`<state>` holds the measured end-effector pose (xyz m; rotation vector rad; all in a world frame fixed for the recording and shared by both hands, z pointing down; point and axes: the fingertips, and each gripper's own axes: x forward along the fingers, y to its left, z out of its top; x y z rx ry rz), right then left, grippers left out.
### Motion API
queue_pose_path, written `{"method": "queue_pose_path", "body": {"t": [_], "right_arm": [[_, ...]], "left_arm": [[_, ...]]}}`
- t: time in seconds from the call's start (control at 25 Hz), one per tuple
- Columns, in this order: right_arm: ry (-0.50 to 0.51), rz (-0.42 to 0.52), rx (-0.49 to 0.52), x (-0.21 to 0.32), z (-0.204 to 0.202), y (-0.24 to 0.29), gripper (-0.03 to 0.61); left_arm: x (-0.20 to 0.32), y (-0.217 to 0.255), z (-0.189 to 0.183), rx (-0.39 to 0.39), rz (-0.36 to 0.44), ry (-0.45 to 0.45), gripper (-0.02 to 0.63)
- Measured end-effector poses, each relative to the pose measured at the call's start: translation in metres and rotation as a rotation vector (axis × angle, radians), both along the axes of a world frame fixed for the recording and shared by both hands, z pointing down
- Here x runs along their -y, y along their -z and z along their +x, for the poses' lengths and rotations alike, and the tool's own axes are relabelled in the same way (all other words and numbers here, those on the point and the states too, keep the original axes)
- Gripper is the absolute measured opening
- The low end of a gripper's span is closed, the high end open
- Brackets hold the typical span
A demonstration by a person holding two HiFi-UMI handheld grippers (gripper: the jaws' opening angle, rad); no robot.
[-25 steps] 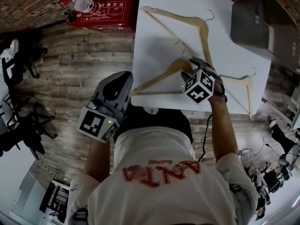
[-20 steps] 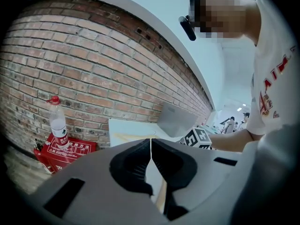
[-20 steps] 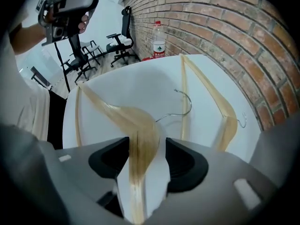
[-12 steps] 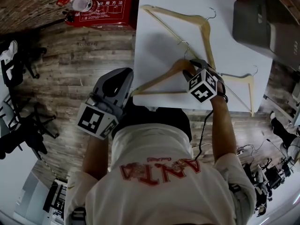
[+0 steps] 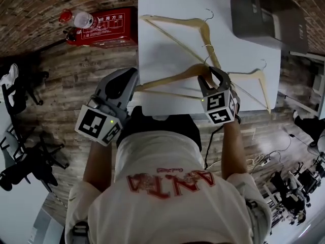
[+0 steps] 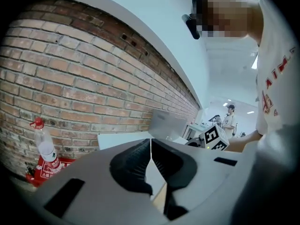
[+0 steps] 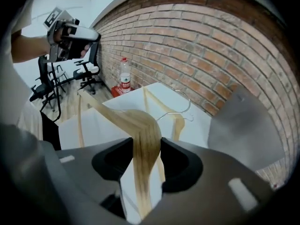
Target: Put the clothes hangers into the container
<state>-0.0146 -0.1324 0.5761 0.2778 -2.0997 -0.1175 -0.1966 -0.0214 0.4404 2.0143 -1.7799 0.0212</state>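
Note:
Three wooden hangers with metal hooks lie on the white table. My right gripper is shut on the neck of the nearest hanger. In the right gripper view both pads press the pale wood between the jaws of the right gripper. A second hanger lies farther back and a third hanger lies to the right. The grey container stands at the table's far right corner. My left gripper hovers off the table's left edge, shut on nothing; its jaws meet in its own view.
A red box and a plastic bottle sit on the wooden floor by the brick wall, left of the table. Office chairs stand at the far left. Cables lie on the floor at right. A person stands far off in the left gripper view.
My right gripper has stayed at the nearest hanger's neck and now clamps it, the hanger's near end tilted a little. The left gripper has barely moved. The head camera has shifted.

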Motion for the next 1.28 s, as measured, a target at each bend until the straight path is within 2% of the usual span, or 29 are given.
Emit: {"method": "queue_pose_path", "body": {"t": [0.2, 0.4, 0.6, 0.8, 0.96, 1.12, 1.28], "right_arm": [[-0.204, 0.079, 0.115, 0.019, 0.023, 0.054, 0.179], [-0.391, 0.208, 0.215, 0.054, 0.061, 0.120, 0.179], [-0.520, 0.318, 0.278, 0.088, 0.095, 0.182, 0.178], [-0.498, 0.468, 0.267, 0.121, 0.127, 0.256, 0.178], [-0.475, 0.571, 0.239, 0.164, 0.157, 0.302, 0.178], [-0.446, 0.656, 0.187, 0.213, 0.180, 0.334, 0.178], [-0.395, 0.697, 0.142, 0.273, 0.191, 0.349, 0.178]], "left_arm": [[0.011, 0.034, 0.007, 0.021, 0.070, -0.064, 0.015], [0.027, 0.069, 0.022, 0.027, 0.148, -0.129, 0.015], [0.044, 0.092, 0.046, 0.009, 0.218, -0.189, 0.015], [0.067, 0.114, 0.075, -0.009, 0.285, -0.250, 0.015], [0.086, 0.125, 0.102, -0.006, 0.308, -0.257, 0.015], [0.107, 0.133, 0.137, -0.020, 0.307, -0.246, 0.015], [0.136, 0.138, 0.166, -0.014, 0.320, -0.229, 0.015]]}}
